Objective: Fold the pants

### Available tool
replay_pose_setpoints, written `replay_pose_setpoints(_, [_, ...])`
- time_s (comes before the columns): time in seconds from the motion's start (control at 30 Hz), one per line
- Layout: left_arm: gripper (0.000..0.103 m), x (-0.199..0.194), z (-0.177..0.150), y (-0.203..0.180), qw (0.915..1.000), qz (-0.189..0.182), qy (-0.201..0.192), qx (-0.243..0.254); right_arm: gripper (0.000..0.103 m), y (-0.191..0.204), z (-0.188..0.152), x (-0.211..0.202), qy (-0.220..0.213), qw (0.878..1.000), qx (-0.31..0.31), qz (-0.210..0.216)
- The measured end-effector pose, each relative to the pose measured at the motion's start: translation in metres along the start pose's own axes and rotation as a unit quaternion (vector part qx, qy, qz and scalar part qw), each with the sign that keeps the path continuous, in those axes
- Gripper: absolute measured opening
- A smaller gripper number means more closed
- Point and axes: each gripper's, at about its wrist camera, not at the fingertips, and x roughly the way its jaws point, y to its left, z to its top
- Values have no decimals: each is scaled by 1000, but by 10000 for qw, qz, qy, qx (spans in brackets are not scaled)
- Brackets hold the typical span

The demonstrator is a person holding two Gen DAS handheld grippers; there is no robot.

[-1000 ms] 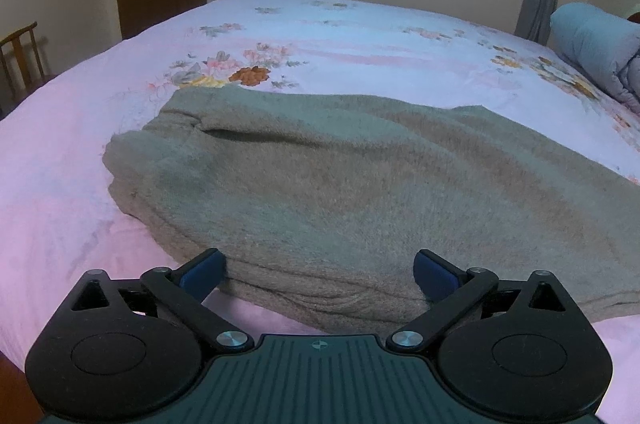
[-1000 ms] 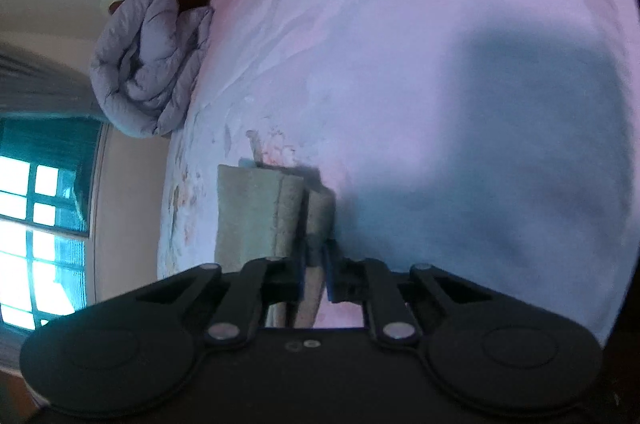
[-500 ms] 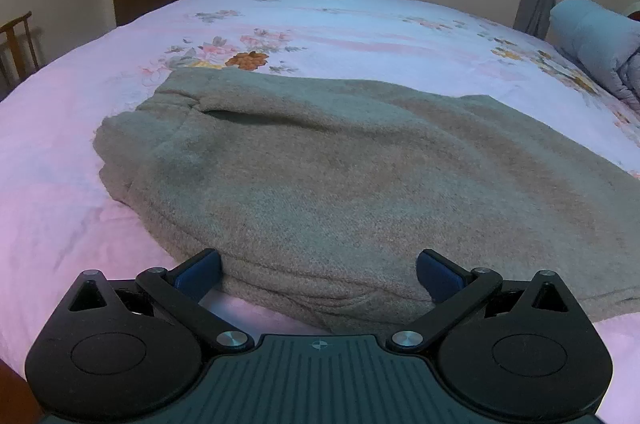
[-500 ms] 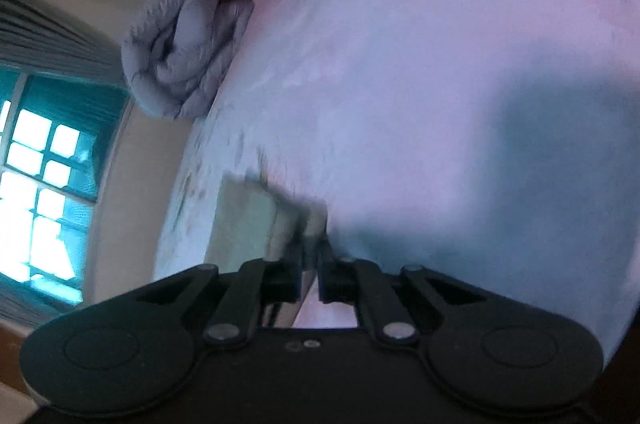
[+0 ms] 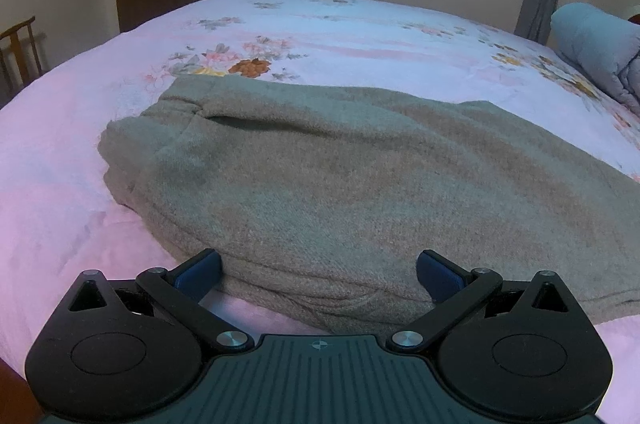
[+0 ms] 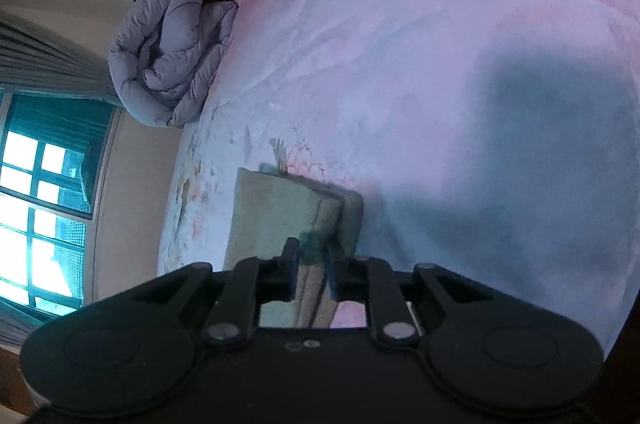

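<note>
Spread on the floral bed, the thick, limp pants look best pinched at the hems, where the right gripper, jaws just parting, straddles the cuff while the left gripper gapes wide, empty, at the lower-frame fold.

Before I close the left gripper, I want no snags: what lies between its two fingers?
In the left wrist view, the near folded edge of the grey pants fills the gap of the left gripper; nothing else.

The pants lie across the near half of the bed. A rolled quilt sits at the bed's far right, a chair off its left side.
</note>
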Motion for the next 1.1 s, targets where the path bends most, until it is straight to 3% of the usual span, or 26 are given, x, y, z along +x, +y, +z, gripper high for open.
replay_pose_setpoints(0.3, [103, 1, 0, 1, 10000, -39, 32, 5, 9, -3, -6, 8, 248, 9996, 73, -81])
replay_pose_setpoints(0.33, [103, 2, 0, 1, 10000, -35, 36, 11, 0, -2, -6, 11, 283, 9995, 18, -126])
replay_pose_setpoints(0.37, [103, 2, 1, 1, 10000, -39, 43, 13, 0, 1, -6, 11, 287, 9994, -28, -175])
replay_pose_setpoints(0.53, [103, 3, 1, 3, 9999, -100, 103, 35, 0, 9, -2, -26, -101, 9989, -298, 352])
replay_pose_setpoints(0.63, [103, 4, 2, 4, 9998, -126, 145, 61, 0, -21, 0, -9, 208, 9992, -281, -199])
replay_pose_setpoints(0.77, [103, 5, 6, 7, 9995, -197, 218, 96, 0, -20, 1, -7, 179, 9989, -426, -126])
replay_pose_setpoints(0.93, [103, -12, 3, 7, 9999, -142, -44, 80, 16, -15, -16, -46, 25, 9993, -248, -294])
replay_pose_setpoints(1.0, [103, -19, -1, 5, 9998, -117, -154, 89, 16, -2, -47, -52, 498, 9973, -497, 189])
replay_pose_setpoints(1.1, [103, -26, -5, 2, 9996, -180, -196, 41, 16, 27, -105, -38, 1560, 9819, -719, 796])
